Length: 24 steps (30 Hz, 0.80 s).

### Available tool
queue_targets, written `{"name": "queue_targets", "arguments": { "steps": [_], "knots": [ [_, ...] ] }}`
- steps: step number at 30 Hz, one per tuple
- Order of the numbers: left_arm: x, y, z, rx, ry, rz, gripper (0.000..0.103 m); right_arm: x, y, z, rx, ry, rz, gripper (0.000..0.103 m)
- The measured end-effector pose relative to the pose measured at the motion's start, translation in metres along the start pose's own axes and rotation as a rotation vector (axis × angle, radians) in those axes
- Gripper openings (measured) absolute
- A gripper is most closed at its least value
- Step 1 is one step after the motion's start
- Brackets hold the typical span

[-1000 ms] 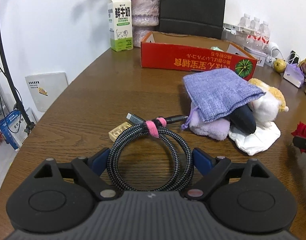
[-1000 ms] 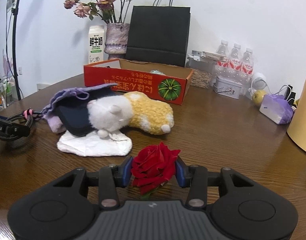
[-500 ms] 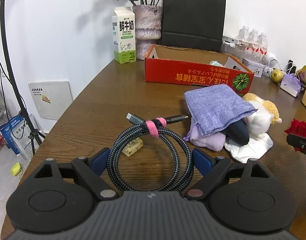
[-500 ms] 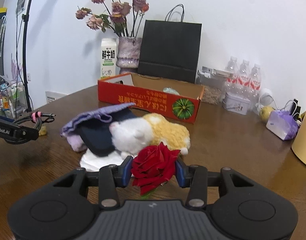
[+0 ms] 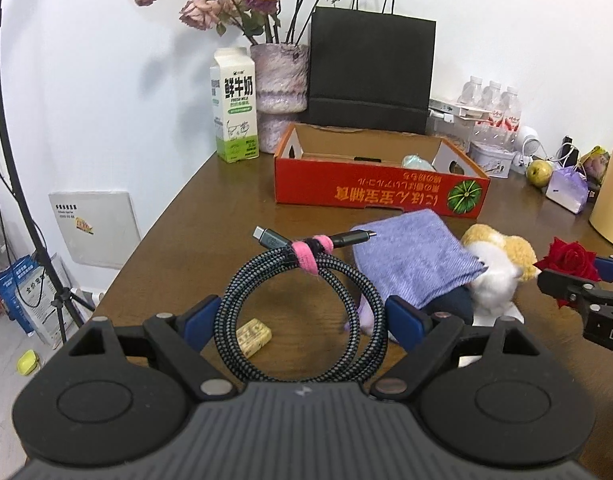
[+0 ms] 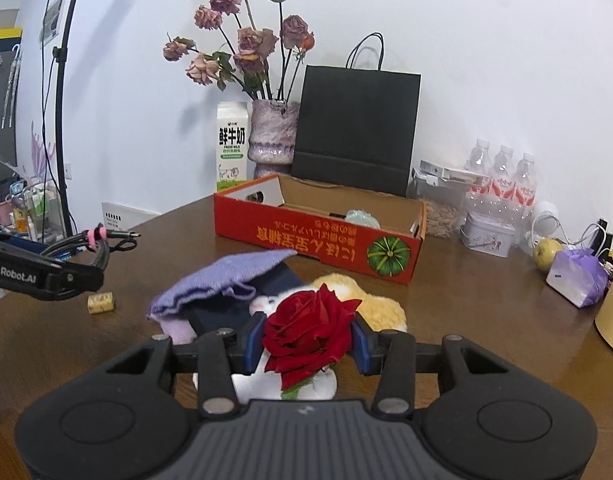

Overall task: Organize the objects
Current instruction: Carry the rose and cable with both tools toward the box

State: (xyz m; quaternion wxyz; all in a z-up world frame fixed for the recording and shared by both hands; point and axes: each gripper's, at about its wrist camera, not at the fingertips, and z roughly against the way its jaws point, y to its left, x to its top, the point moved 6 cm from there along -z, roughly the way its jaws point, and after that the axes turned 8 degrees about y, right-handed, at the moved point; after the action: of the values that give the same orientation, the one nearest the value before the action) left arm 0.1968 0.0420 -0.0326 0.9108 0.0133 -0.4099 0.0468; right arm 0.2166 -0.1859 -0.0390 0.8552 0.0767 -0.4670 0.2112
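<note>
Left wrist view: left gripper (image 5: 302, 320) clamped on the coiled cable (image 5: 300, 308), blue pads pressing both sides of the loop, coil held wide and lifted clear of the table (image 5: 226, 216). Pink strap (image 5: 310, 254) binds the coil near the plugs. Small yellow block (image 5: 253, 337) lies on the table below the loop. Red box (image 5: 380, 184) stands open ahead, with the milk carton (image 5: 234, 106) and vase (image 5: 279, 96) behind its left end. Purple cloth (image 5: 416, 254) drapes over a plush toy (image 5: 498, 260), just right of the cable.

Right wrist view: right gripper (image 6: 306, 344) closed on the red rose (image 6: 310, 330), bloom squeezed between the pads, held above the plush toy (image 6: 380, 306) and cloth (image 6: 222, 276). Left gripper with cable (image 6: 106, 240) visible far left. Box (image 6: 318, 236) beyond the pile, black bag (image 6: 356, 128) behind it.
</note>
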Motion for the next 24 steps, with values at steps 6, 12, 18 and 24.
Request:
{"name": "queue_targets", "arguments": {
  "steps": [6, 12, 18, 24],
  "knots": [
    [0.013, -0.005, -0.003, -0.008, -0.004, -0.014, 0.089, 0.013, 0.002, -0.004, 0.005, -0.009, 0.001, 0.042],
    [0.024, -0.011, -0.008, -0.018, -0.006, -0.02, 0.089, 0.025, 0.0, -0.01, 0.006, -0.013, -0.002, 0.042],
    [0.035, -0.017, -0.016, -0.027, -0.003, -0.028, 0.089, 0.036, -0.002, -0.016, 0.008, -0.02, -0.002, 0.042],
    [0.045, -0.022, -0.024, -0.031, -0.002, -0.031, 0.089, 0.048, -0.008, -0.026, 0.01, -0.02, -0.006, 0.042]
  ]
}}
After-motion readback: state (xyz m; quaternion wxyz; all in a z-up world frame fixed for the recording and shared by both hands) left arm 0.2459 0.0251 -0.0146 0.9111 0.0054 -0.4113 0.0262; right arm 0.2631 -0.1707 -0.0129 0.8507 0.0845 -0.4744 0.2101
